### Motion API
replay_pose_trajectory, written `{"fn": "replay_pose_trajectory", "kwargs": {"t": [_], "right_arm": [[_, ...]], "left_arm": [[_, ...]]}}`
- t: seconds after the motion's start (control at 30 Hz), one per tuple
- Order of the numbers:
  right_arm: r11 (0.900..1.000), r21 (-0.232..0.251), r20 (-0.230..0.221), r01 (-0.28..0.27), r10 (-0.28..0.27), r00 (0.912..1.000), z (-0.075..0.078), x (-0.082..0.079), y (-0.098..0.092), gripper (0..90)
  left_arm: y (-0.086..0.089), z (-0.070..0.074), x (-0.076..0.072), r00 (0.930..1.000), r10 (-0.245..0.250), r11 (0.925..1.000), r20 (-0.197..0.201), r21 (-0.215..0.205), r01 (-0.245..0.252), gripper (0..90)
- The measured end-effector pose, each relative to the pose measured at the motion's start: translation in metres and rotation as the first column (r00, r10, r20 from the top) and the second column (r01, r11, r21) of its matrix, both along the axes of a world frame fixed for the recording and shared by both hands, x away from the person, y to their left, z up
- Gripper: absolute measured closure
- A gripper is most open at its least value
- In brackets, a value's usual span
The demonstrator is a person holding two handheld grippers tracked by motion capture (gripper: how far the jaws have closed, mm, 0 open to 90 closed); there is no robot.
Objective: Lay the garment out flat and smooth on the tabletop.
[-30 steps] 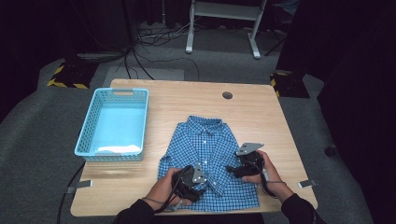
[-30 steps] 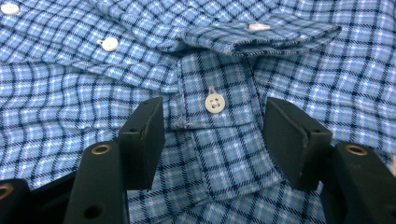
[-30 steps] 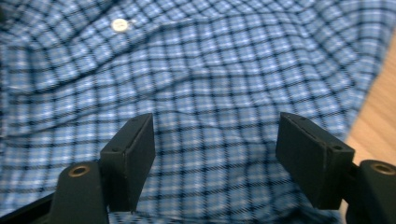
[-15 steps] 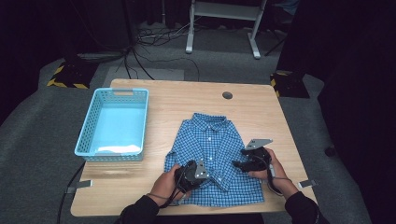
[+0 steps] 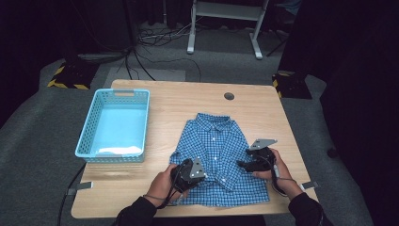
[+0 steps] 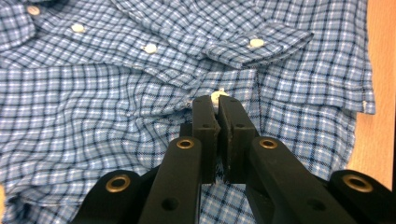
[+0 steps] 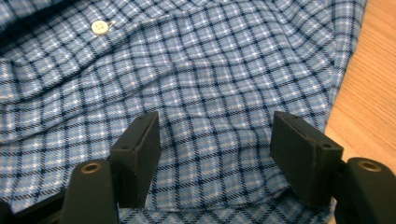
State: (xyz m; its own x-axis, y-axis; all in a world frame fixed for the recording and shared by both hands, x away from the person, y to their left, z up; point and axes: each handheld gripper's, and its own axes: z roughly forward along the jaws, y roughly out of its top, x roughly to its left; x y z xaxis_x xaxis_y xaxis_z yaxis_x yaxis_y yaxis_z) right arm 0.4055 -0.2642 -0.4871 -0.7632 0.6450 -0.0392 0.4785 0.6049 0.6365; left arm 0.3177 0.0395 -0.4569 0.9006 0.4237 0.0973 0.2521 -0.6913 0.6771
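Observation:
A blue checked button-up shirt lies flat on the wooden table, collar away from the person. My left gripper rests on its lower left part. In the left gripper view the jaws are shut on a pinch of shirt beside a white button, and creases fan out from the tips. My right gripper sits at the shirt's right side. Its jaws have just been closing a little. They stand open, pads apart, over flat shirt cloth.
A light blue plastic basket stands at the table's left side. A round cable hole is in the tabletop behind the shirt. Bare wood shows just right of the shirt's edge. Cables and a white frame lie on the floor beyond.
My left jaws have shut on the shirt cloth. The right hand has slid a little to the right along the shirt's side.

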Motion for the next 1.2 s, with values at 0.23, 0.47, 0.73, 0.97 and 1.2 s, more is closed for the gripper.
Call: {"fn": "replay_pose_trajectory", "kwargs": {"t": [0.23,0.47,0.73,0.97,1.2], "right_arm": [[1.0,0.003,0.004,0.008,-0.008,1.0,0.0,0.0,-0.004,33.3],[1.0,0.014,-0.006,0.012,-0.012,0.9999,-0.001,0.001,-0.009,33.3],[1.0,0.009,-0.001,0.012,-0.012,0.9999,-0.001,0.001,-0.008,33.3],[1.0,0.006,-0.003,0.012,-0.012,0.9999,0.0,0.001,-0.008,33.3],[1.0,0.002,-0.003,0.013,-0.013,0.9999,0.0,0.001,-0.007,33.3]], "left_arm": [[0.007,0.006,0.001,0.9993,0.032,0.9992,0.02,-0.023,-0.031,85.6],[0.015,0.01,0.003,0.9979,0.055,0.9979,0.033,-0.035,-0.054,85.6],[0.029,0.012,0.002,0.9952,0.088,0.9953,0.042,-0.045,-0.086,85.6],[0.048,0.013,0.0,0.9908,0.129,0.9903,0.04,-0.056,-0.127,85.6],[0.063,0.012,-0.002,0.9865,0.159,0.9859,0.038,-0.057,-0.157,85.6]]}}
